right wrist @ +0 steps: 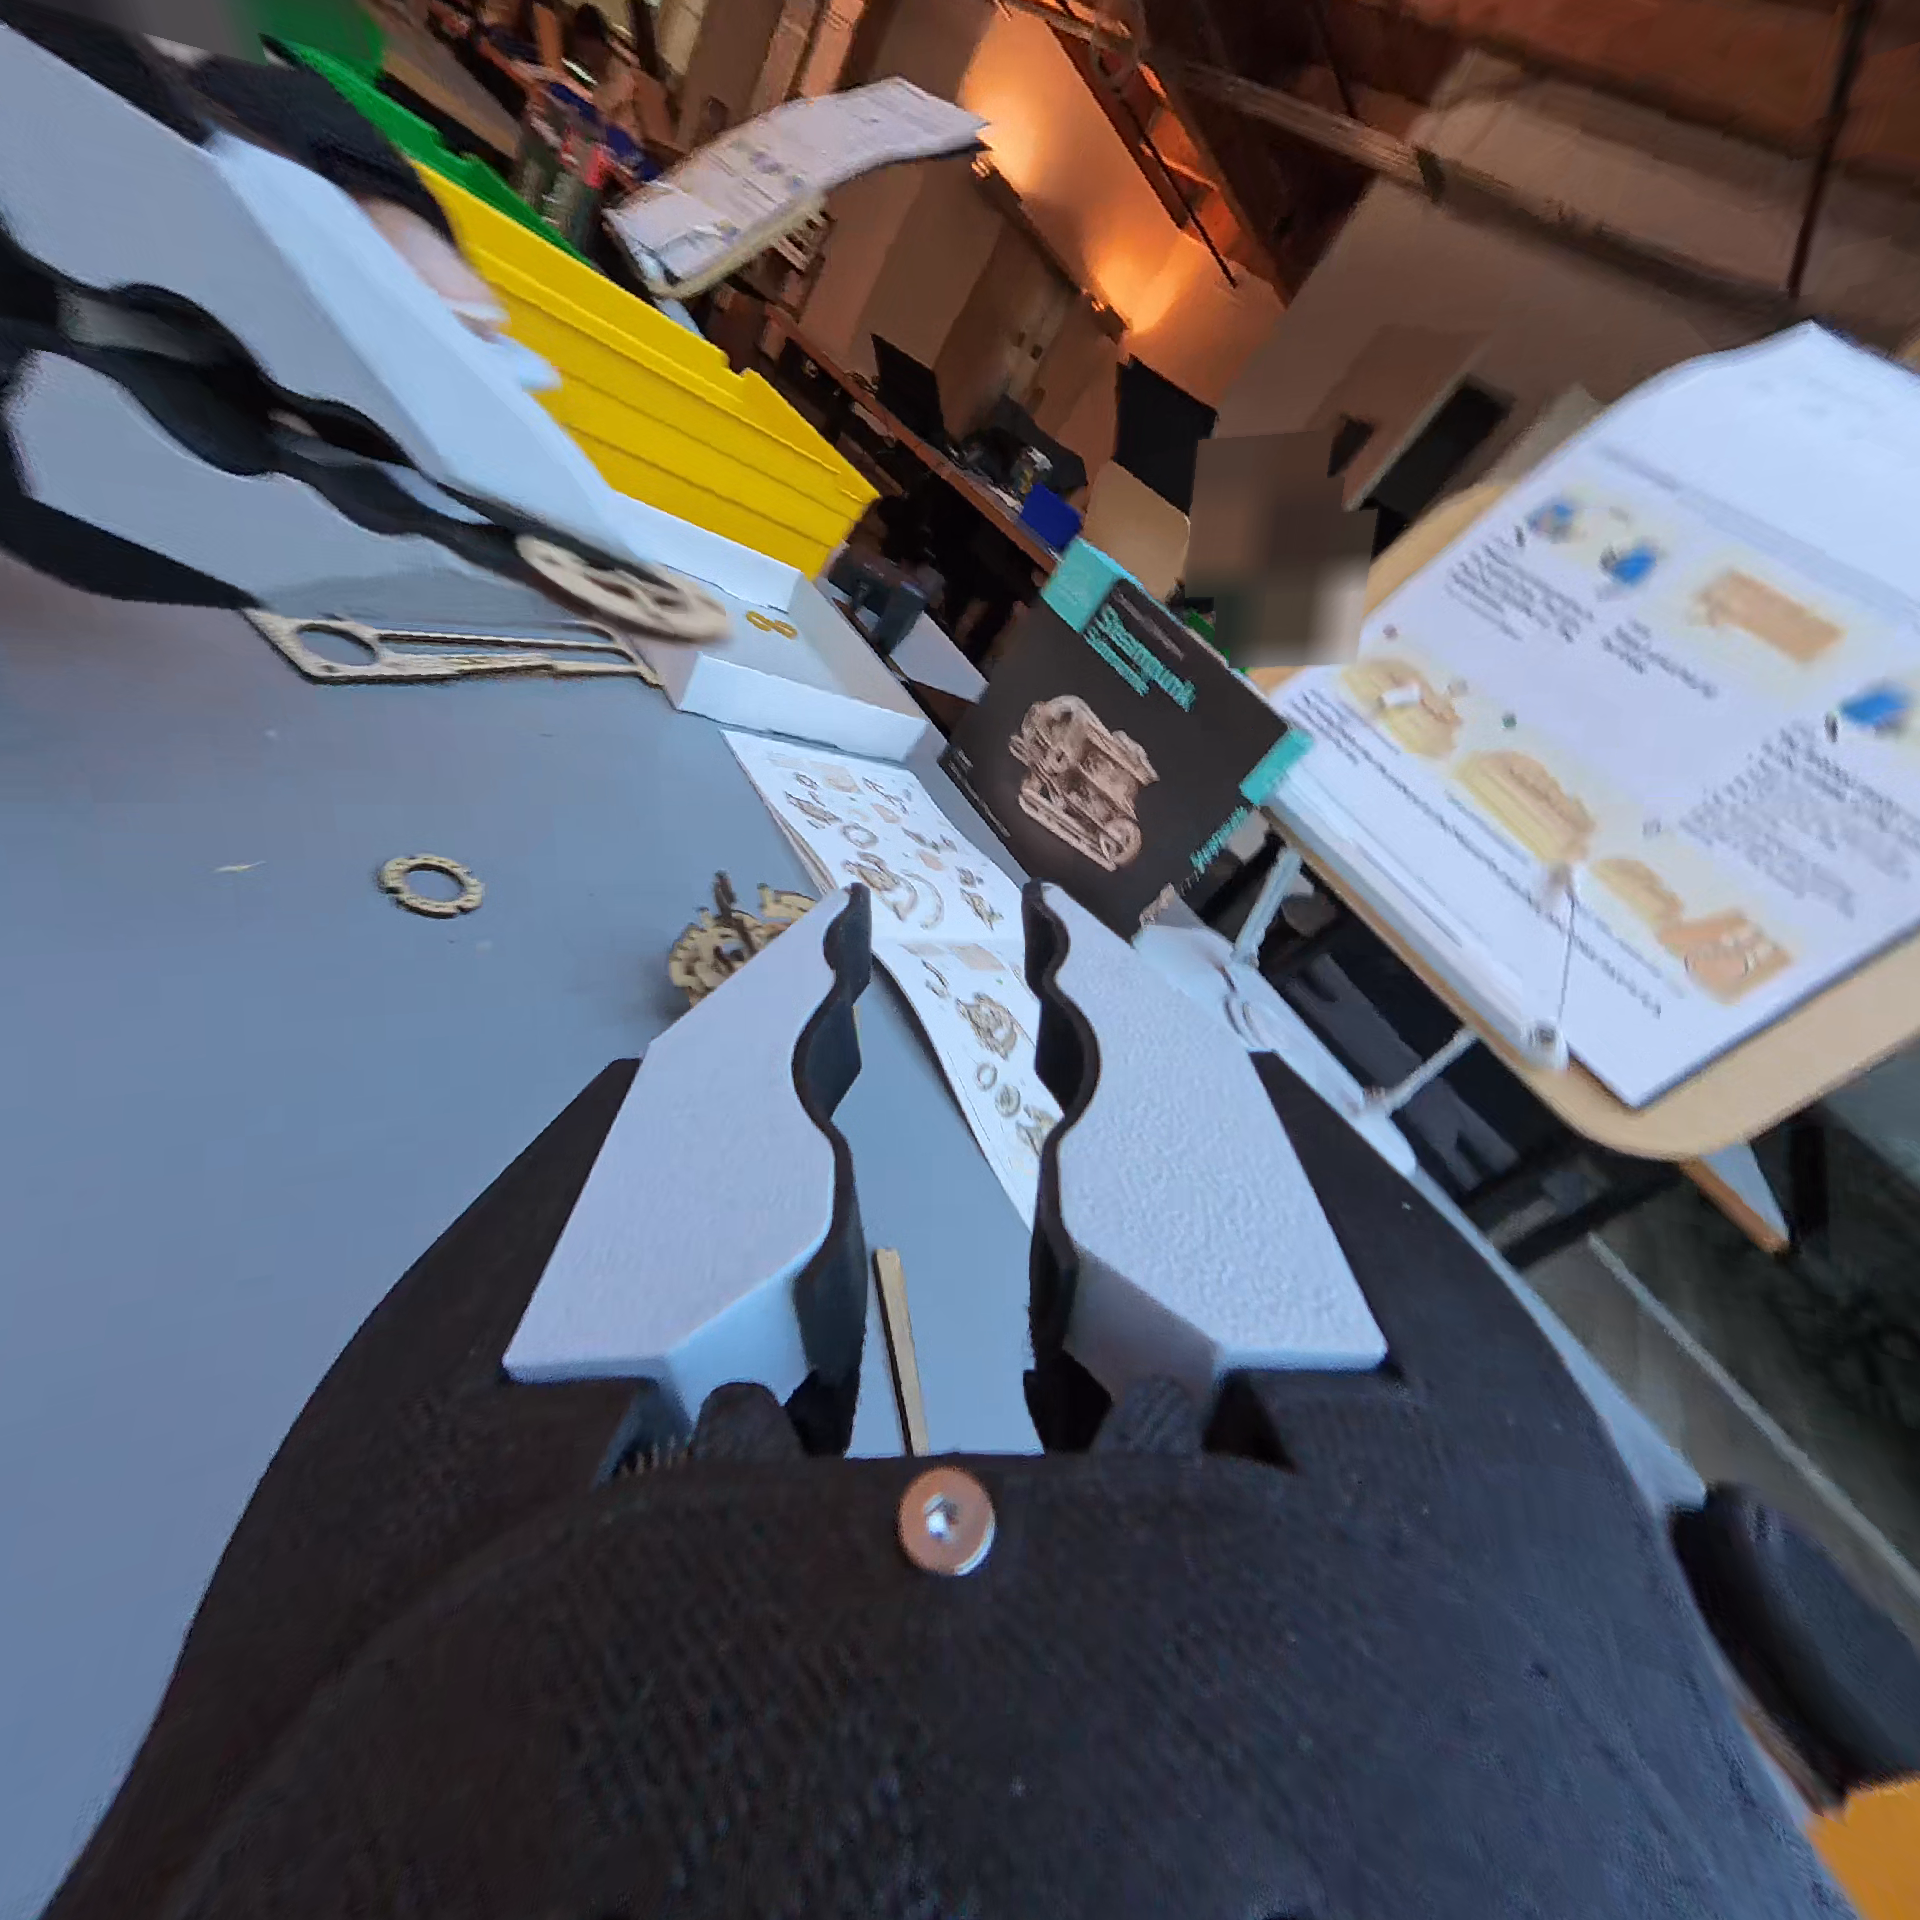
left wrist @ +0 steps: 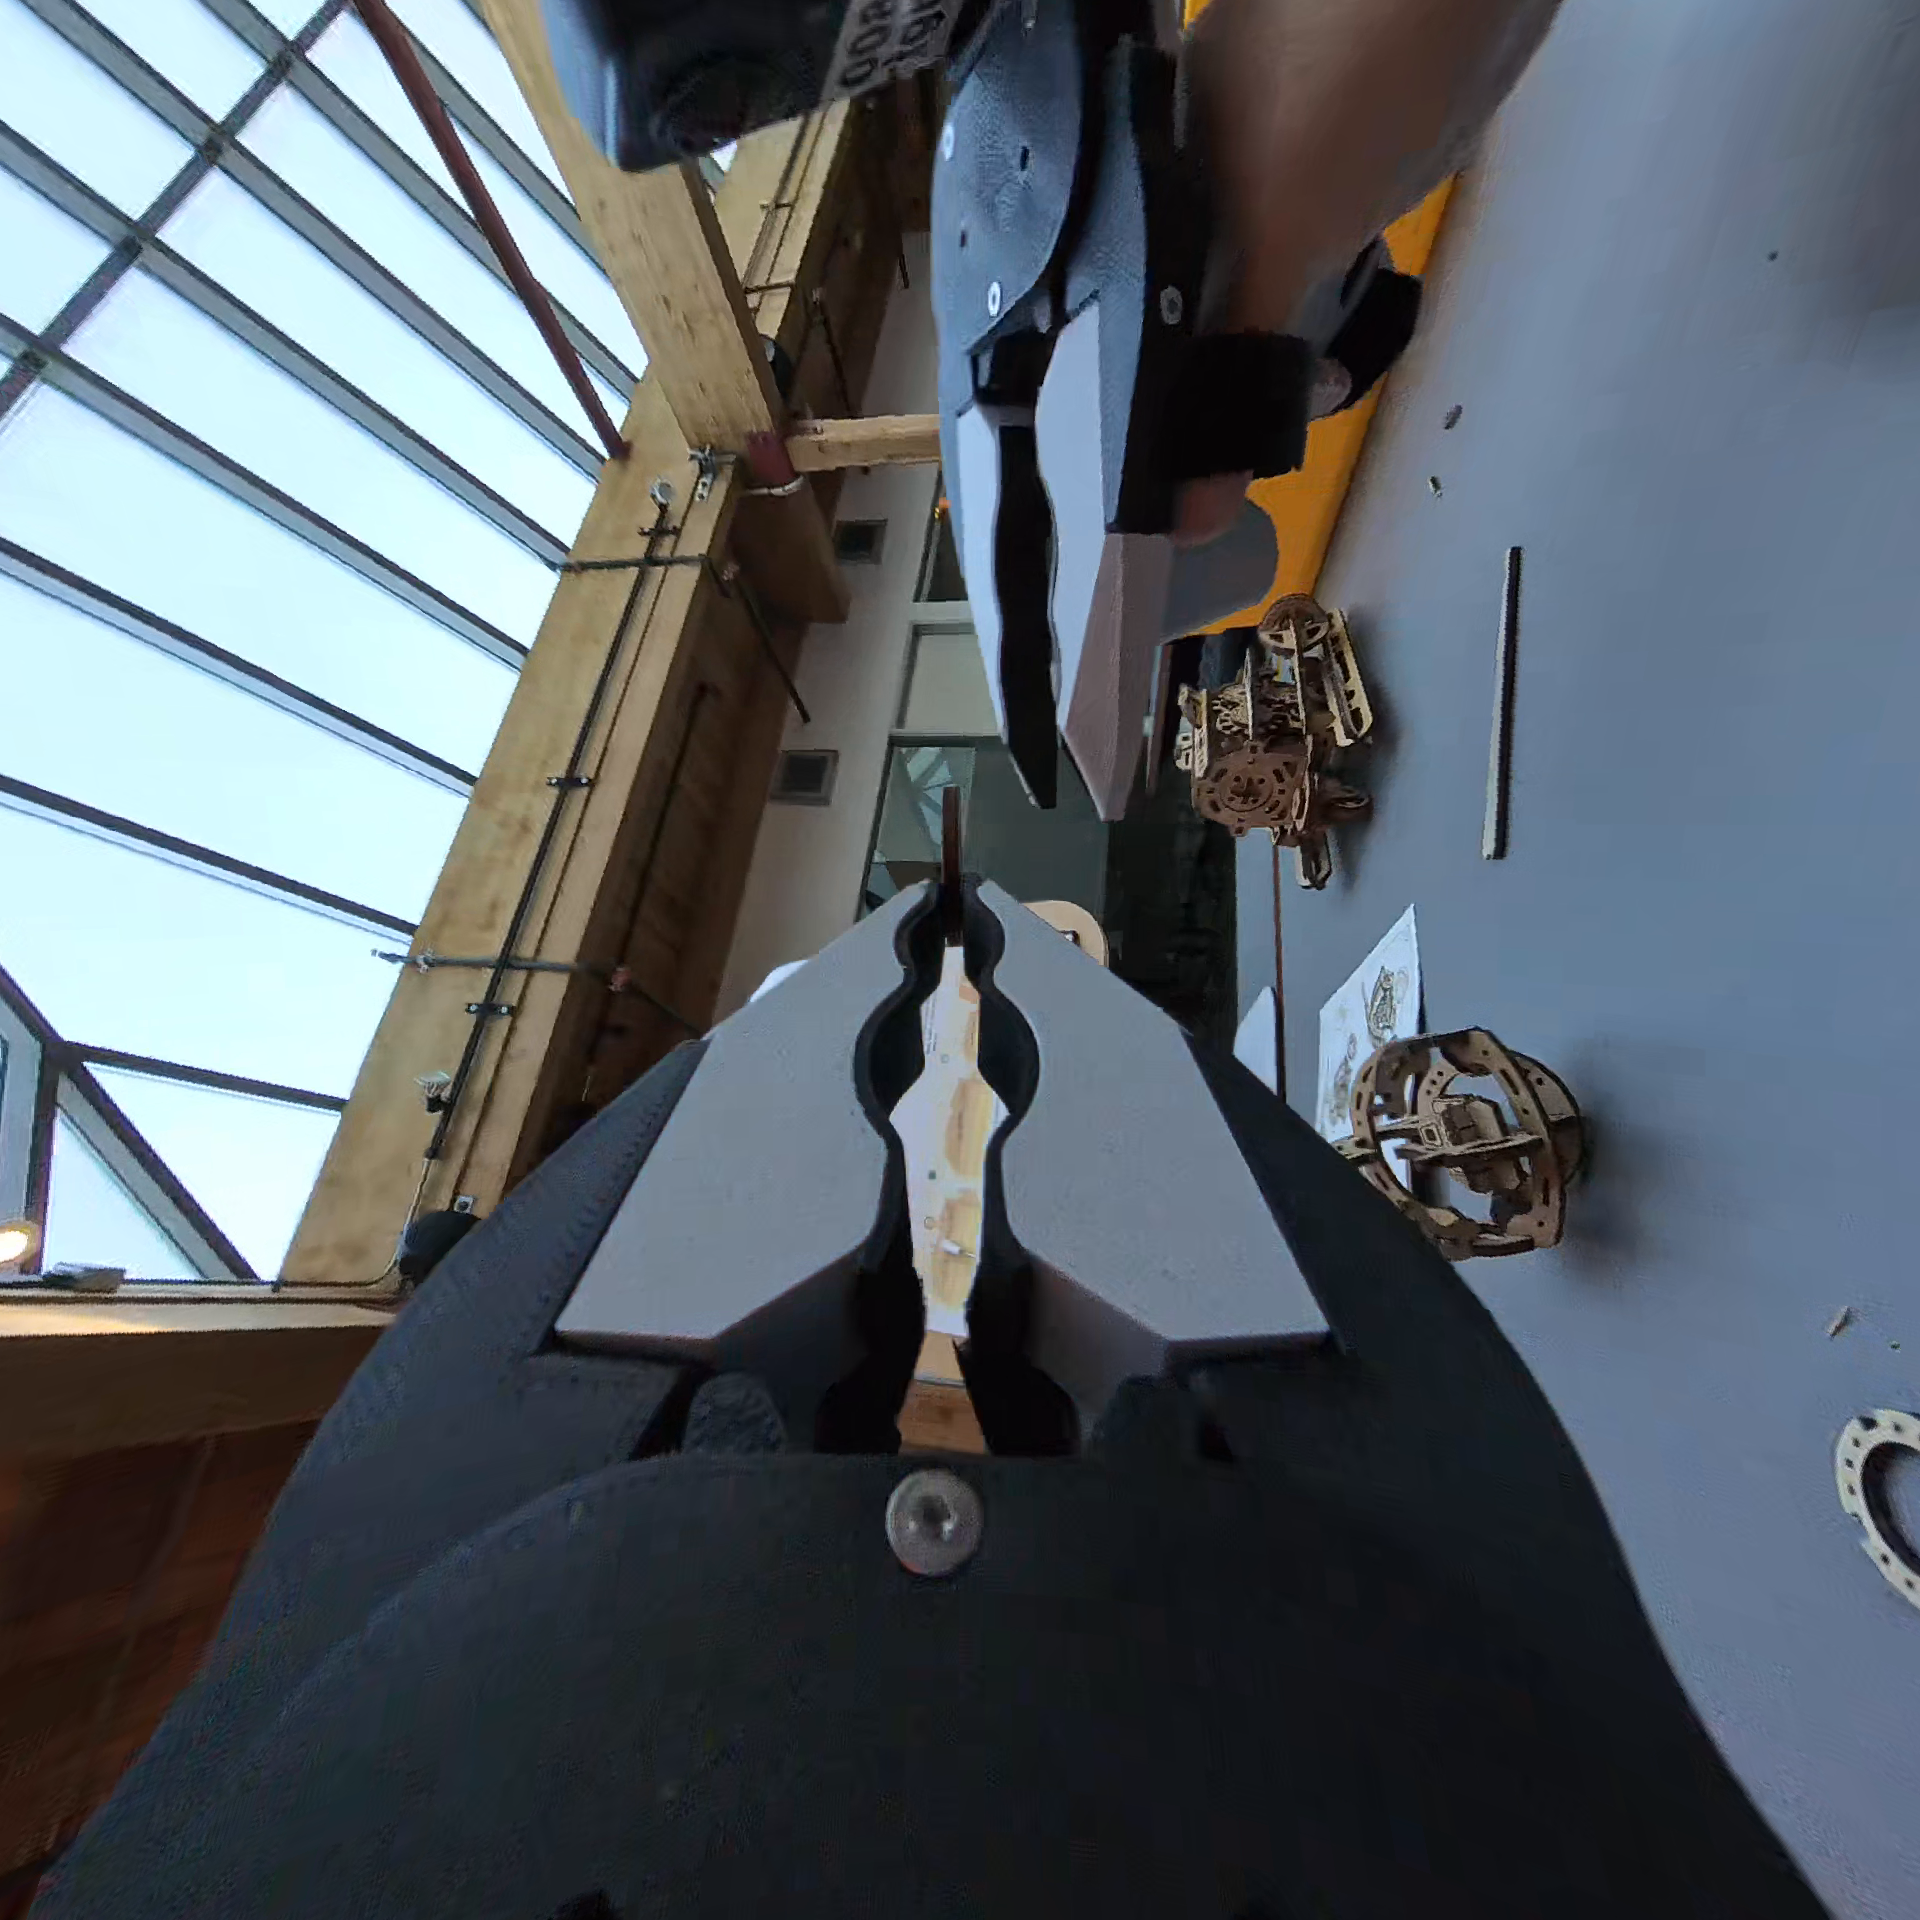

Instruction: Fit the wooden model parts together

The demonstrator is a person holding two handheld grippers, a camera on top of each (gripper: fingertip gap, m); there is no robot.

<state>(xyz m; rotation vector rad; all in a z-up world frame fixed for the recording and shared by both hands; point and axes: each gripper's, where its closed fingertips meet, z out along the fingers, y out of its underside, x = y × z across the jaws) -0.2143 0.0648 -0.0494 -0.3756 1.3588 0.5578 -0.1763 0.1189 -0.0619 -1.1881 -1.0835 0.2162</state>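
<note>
My left gripper (left wrist: 951, 904) is shut on a thin wooden part (left wrist: 951, 842), seen edge-on and raised above the grey table (left wrist: 1714, 935). In the right wrist view this part shows as a round spoked wheel (right wrist: 623, 594) at the left gripper's tips (right wrist: 520, 551). My right gripper (right wrist: 945, 920) is open and empty, low over the table (right wrist: 312, 1039); it also shows in the left wrist view (left wrist: 1075, 779), near the wheel. Two built wooden models stand on the table: a machine-like one (left wrist: 1273, 727) and a ring-shaped one (left wrist: 1455, 1143).
Loose parts lie on the table: a toothed ring (right wrist: 431, 885), a small gear cluster (right wrist: 727, 940), a flat long frame (right wrist: 436, 649), a thin stick (right wrist: 902, 1351). An instruction sheet (right wrist: 914, 883), a dark kit box (right wrist: 1112, 769), a white box (right wrist: 790, 675), yellow trays (right wrist: 665, 416) and an open booklet on a stand (right wrist: 1662, 707) are beyond. There is about 7 cm between the tips of the two grippers. Measured from the fingertips, the thin stick (right wrist: 902, 1351) is 15 cm or so from the right gripper and 20 cm from the left.
</note>
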